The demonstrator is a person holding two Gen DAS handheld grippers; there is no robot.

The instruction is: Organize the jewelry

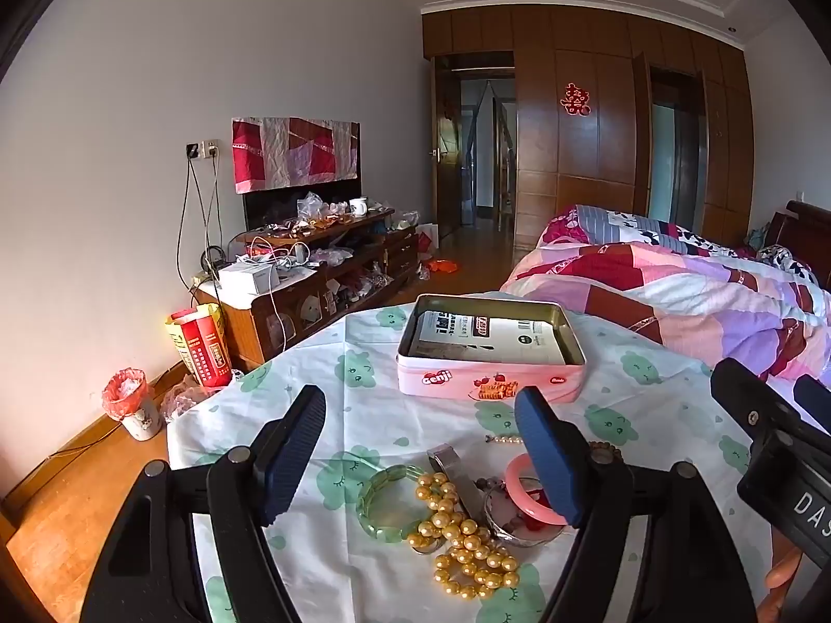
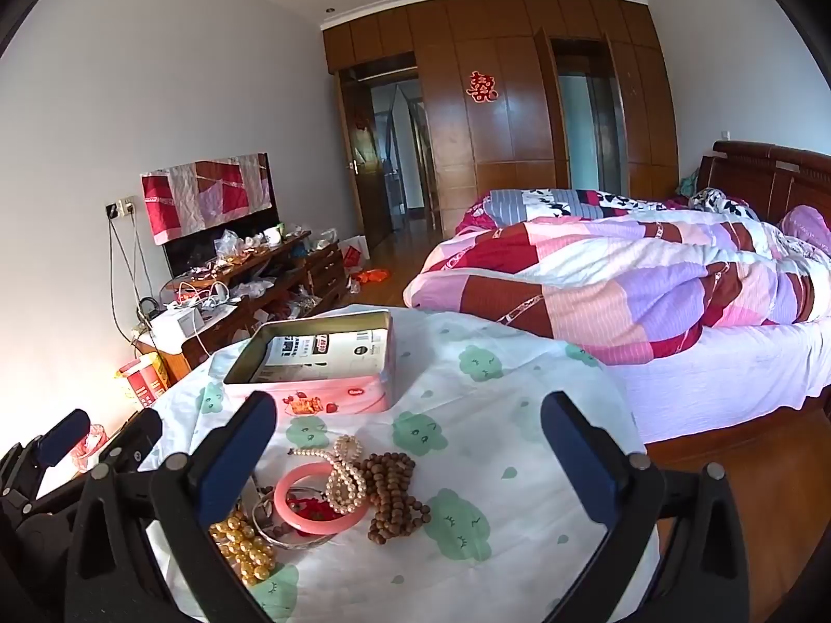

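Note:
A pile of jewelry lies on the table's white cloth with green prints (image 1: 394,415): a green bangle (image 1: 384,506), gold beads (image 1: 462,540), a pink bangle (image 2: 317,501), white pearls (image 2: 345,472) and brown wooden beads (image 2: 394,488). An open pink tin (image 1: 491,348) stands behind the pile; it also shows in the right wrist view (image 2: 322,358). My left gripper (image 1: 420,451) is open and empty above the pile. My right gripper (image 2: 407,454) is open and empty over the pile's right side.
A bed with a patchwork quilt (image 2: 649,280) lies right of the table. A cluttered wooden cabinet (image 1: 322,270) stands along the left wall. A small bin with a red bag (image 1: 130,405) and a red-yellow bag (image 1: 200,348) sit on the floor.

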